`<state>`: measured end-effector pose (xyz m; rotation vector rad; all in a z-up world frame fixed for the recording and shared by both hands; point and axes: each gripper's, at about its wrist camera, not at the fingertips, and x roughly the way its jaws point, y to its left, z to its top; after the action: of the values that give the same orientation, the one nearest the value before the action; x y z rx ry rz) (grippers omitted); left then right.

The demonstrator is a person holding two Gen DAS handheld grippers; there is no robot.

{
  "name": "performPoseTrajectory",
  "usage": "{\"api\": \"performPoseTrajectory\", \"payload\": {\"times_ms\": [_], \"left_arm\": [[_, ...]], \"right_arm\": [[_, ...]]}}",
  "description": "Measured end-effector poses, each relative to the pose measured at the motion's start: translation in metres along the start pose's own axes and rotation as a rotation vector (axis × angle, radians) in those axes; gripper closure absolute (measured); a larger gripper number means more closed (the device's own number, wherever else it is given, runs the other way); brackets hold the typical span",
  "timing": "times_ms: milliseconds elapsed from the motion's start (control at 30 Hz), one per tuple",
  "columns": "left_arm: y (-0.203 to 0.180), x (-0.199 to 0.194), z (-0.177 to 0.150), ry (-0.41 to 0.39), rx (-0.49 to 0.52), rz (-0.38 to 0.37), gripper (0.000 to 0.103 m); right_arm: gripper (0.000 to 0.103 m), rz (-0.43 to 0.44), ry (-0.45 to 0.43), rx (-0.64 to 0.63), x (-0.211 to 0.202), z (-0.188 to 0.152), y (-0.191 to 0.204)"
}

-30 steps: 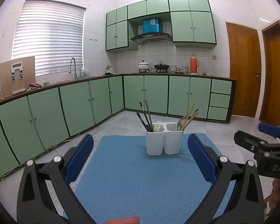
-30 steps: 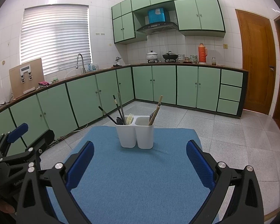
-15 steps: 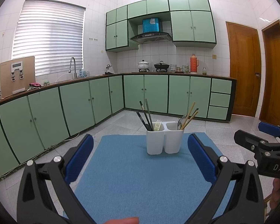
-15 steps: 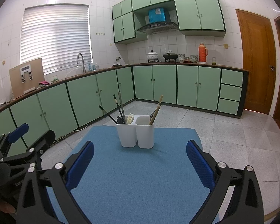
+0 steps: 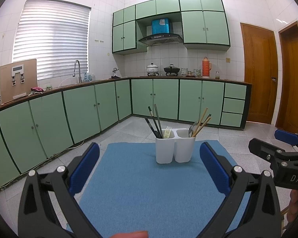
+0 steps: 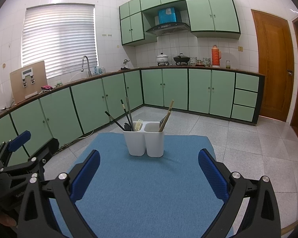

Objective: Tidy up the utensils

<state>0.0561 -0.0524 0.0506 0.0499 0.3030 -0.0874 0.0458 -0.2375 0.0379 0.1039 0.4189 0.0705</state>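
Observation:
A white two-compartment utensil holder (image 5: 174, 148) (image 6: 144, 141) stands at the far end of a blue mat (image 5: 149, 188) (image 6: 145, 188). Its left compartment holds black chopsticks (image 5: 155, 119) and a pale yellow fork (image 5: 167, 132). Its right compartment holds wooden chopsticks (image 5: 202, 122) and a metal spoon (image 5: 192, 128). My left gripper (image 5: 149, 165) is open and empty, short of the holder. My right gripper (image 6: 149, 167) is open and empty too, also short of it. Each gripper shows at the edge of the other's view.
The mat lies on a table with a wooden edge (image 6: 292, 223). Green kitchen cabinets (image 5: 79, 107) run along the left and back walls. Wooden doors (image 5: 256, 73) stand at the right. A tiled floor (image 6: 248, 138) surrounds the table.
Both grippers have drifted very slightly; the holder sits a touch higher in the views. Nothing was taken or let go.

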Motion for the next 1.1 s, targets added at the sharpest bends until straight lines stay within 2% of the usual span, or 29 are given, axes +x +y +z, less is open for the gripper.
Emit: {"api": "performPoseTrajectory", "payload": {"times_ms": [1100], "left_arm": [[0.0004, 0.0022, -0.0021, 0.003, 0.002, 0.001, 0.005]], "right_arm": [[0.006, 0.0, 0.002, -0.003, 0.0005, -0.0009, 0.0009]]}}
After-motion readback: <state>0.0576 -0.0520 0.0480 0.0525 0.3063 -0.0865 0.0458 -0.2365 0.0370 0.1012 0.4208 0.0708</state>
